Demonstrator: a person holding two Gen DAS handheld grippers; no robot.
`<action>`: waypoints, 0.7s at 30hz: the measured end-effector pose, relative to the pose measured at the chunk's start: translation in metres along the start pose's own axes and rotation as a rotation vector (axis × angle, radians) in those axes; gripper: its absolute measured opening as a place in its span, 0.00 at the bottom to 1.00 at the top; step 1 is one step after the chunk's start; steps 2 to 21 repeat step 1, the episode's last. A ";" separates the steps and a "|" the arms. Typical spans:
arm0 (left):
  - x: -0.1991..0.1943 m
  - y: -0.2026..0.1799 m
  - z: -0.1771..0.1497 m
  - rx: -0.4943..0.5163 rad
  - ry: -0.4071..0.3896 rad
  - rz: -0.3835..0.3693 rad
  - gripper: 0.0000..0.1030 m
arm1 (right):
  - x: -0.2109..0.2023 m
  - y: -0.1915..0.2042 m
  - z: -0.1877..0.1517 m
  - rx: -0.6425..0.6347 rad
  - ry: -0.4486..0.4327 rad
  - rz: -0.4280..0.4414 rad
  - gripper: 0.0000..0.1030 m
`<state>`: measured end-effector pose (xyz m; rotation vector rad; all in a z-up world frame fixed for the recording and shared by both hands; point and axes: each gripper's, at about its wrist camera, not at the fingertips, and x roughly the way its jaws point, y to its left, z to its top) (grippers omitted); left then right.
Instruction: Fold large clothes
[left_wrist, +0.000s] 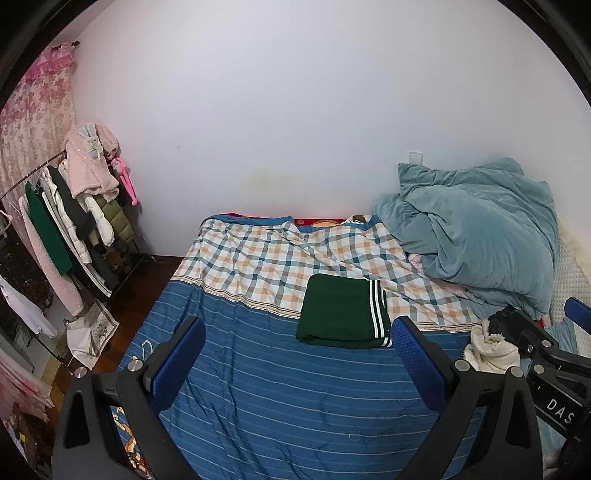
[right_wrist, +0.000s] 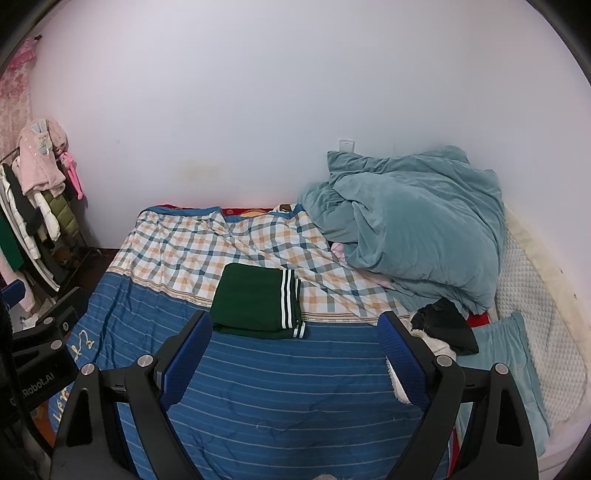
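The left gripper (left_wrist: 299, 354) sits in the lower part of its own view with its two blue-padded fingers (left_wrist: 177, 362) spread wide and nothing between them but bedding. The right gripper (right_wrist: 295, 350) is likewise spread, two blue pads apart and empty, low in its view; it also shows at the right edge of the left view, while the left one appears at the left edge of the right view.

Just beyond the fingertips lies one folded green garment (left_wrist: 341, 312), a neat rectangle with white stripes along its right edge, at center frame. It straddles the line where the blue striped sheet (left_wrist: 288, 398) meets the checked blanket (left_wrist: 280, 258). Neither gripper touches it.

To the right of the right gripper, one heap of loose clothes (right_wrist: 441, 326), black on top of cream, lies on the bed close beside the right finger. Behind it, at right of frame, one crumpled teal duvet (right_wrist: 413, 218) is piled against the white wall (right_wrist: 258, 92). One teal pillow (right_wrist: 506, 354) lies at lower right.

At the far left, one clothes rack (left_wrist: 70, 214) holds many hanging coats, with a pink curtain (left_wrist: 37, 122) above it in the upper left.
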<state>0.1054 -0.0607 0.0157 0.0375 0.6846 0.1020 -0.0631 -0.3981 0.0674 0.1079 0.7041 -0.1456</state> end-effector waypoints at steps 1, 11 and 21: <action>0.000 0.001 0.000 -0.001 0.000 0.000 0.99 | 0.001 0.000 0.001 -0.001 0.000 0.001 0.90; 0.000 0.001 0.000 -0.001 0.000 0.000 0.99 | 0.001 0.000 0.001 -0.001 0.000 0.001 0.90; 0.000 0.001 0.000 -0.001 0.000 0.000 0.99 | 0.001 0.000 0.001 -0.001 0.000 0.001 0.90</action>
